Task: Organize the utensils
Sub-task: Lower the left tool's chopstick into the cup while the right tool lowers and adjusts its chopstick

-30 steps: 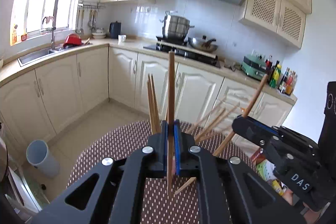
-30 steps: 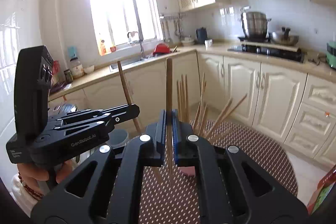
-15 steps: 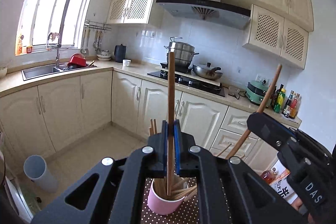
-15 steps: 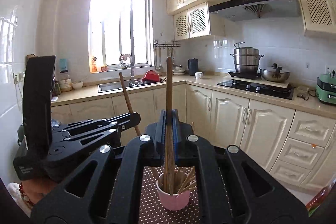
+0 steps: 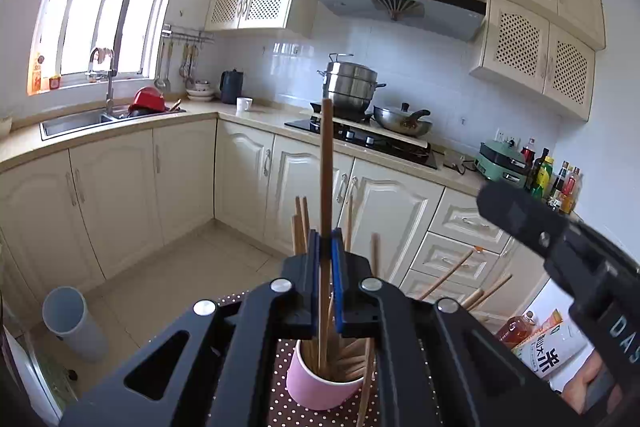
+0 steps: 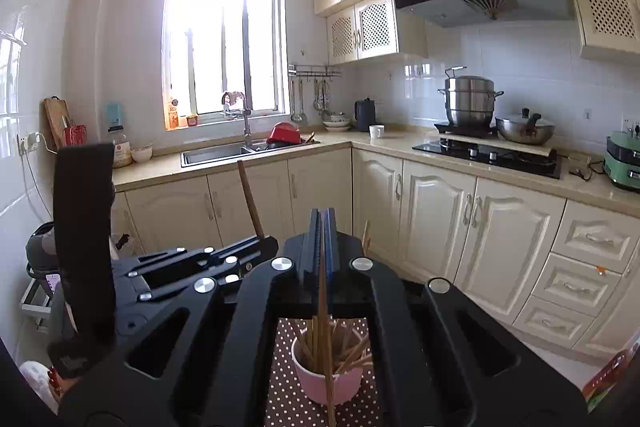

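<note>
Both jaws are clamped narrow, each left gripper (image 5: 326,247) and right gripper (image 6: 322,227) pinching one chopstick (image 5: 326,163).

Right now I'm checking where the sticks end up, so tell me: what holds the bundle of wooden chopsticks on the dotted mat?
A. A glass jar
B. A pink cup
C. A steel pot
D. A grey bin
B: the chopsticks stand bunched in a pink cup on the dotted mat, just below the left gripper.
</note>
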Demonstrator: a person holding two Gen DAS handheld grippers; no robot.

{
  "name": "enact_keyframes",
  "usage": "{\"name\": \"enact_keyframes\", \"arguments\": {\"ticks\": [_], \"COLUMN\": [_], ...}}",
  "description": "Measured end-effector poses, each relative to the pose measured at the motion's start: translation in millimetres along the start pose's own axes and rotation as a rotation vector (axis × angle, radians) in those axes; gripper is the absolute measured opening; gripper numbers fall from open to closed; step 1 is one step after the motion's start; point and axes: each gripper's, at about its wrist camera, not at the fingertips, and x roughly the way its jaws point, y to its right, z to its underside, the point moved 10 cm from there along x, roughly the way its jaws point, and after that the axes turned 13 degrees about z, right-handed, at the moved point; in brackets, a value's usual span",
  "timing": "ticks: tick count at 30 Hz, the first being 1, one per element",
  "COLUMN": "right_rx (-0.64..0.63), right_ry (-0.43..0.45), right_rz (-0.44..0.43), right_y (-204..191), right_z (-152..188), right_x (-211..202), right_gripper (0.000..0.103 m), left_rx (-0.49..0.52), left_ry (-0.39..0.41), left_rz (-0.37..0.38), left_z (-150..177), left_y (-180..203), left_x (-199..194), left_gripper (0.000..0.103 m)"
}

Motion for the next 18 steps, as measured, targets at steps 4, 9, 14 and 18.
{"name": "enact_keyframes", "arguments": {"ticks": [4,9,14,18], "right_rx": [-0.010,-0.025,-0.094,-0.152], "right_ry": [-0.048,-0.110,-0.206,-0.262], "right_rz": [0.017,-0.019,-0.072,-0.048], "right_y": [4,1,-21,-34], "right_z": [25,48,84,110], "right_x": [4,10,17,33], "right_gripper": [0.003,0.003,0.003,0.003], "left_rx": [-0.014,-0.052,-0.080,-0.069], "left_ry": [-0.032,-0.050,-0.061,-0.065], "left_rz": [0.023,0.043,0.065,0.064], "left_z": [11,19,30,33], "left_y": [-4,-12,-14,-13], "left_x": [5,8,7,7], "left_gripper": [0.006,0.006,0.006,0.006]}}
